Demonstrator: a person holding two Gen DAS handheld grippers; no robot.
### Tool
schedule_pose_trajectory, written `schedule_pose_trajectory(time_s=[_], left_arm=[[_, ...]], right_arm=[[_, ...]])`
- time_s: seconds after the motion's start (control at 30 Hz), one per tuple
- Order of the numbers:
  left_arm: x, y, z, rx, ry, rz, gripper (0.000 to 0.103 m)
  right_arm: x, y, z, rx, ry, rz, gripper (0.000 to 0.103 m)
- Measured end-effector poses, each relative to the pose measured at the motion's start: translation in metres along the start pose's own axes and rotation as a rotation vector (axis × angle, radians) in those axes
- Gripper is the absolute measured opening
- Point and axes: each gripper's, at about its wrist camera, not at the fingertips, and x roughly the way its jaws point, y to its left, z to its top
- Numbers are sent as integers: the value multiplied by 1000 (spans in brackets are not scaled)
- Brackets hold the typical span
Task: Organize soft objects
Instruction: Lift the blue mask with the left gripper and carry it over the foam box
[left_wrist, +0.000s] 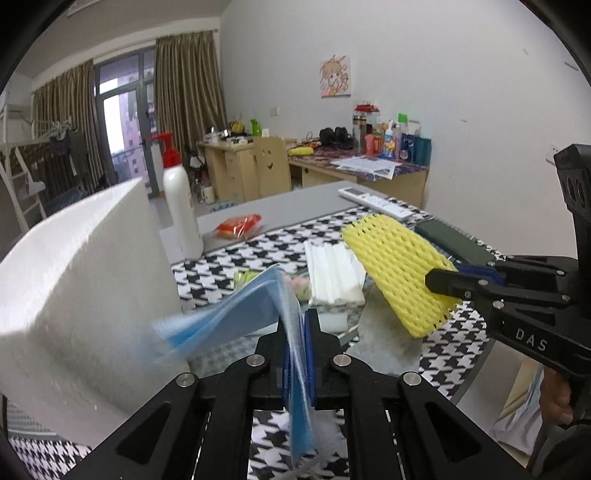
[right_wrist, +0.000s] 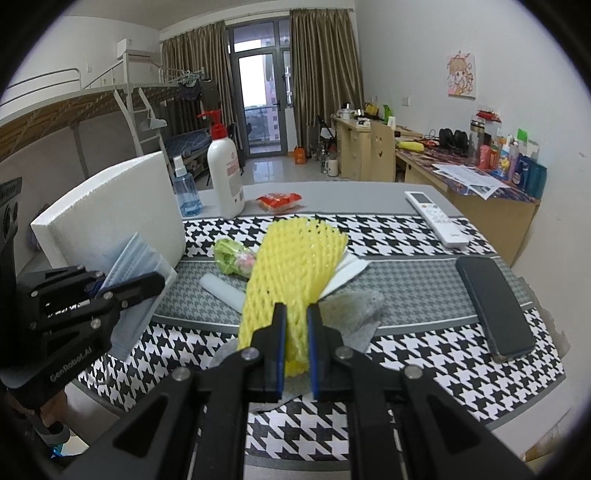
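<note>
A dorm room is stretching back to a curtained balcony door, and up front a table (right_wrist: 332, 192) is wearing a houndstooth cloth (right_wrist: 424, 236). The left gripper (left_wrist: 297, 332) is pinching a blue face mask (left_wrist: 221, 314), jaws nearly together on its edge; the mask is streaming out to the left, blurred, toward the white foam box (left_wrist: 81, 280), whose inside is hidden from both views. The right gripper (right_wrist: 295, 321) is clamping the near end of a yellow foam net sleeve (right_wrist: 291, 266), jaws narrow around it, the sleeve's long axis pointing away and lifting off the cloth. Beneath it are lying a grey cloth (right_wrist: 354, 314), white foam strips (left_wrist: 334, 273) and a green wrapper (right_wrist: 231, 256). Farther out are sitting a phone (right_wrist: 491, 302), a remote (right_wrist: 436, 218), a pump bottle (right_wrist: 225, 177), a blue spray bottle (right_wrist: 184, 192) and a red packet (right_wrist: 279, 201).
</note>
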Motion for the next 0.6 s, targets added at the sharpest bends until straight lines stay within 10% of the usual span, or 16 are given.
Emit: schedule_pose_trajectory(time_s=[0.6], left_arm=[[-24, 5, 24, -3, -103, 24, 7]], right_arm=[[-18, -3, 18, 22, -74, 8, 13]])
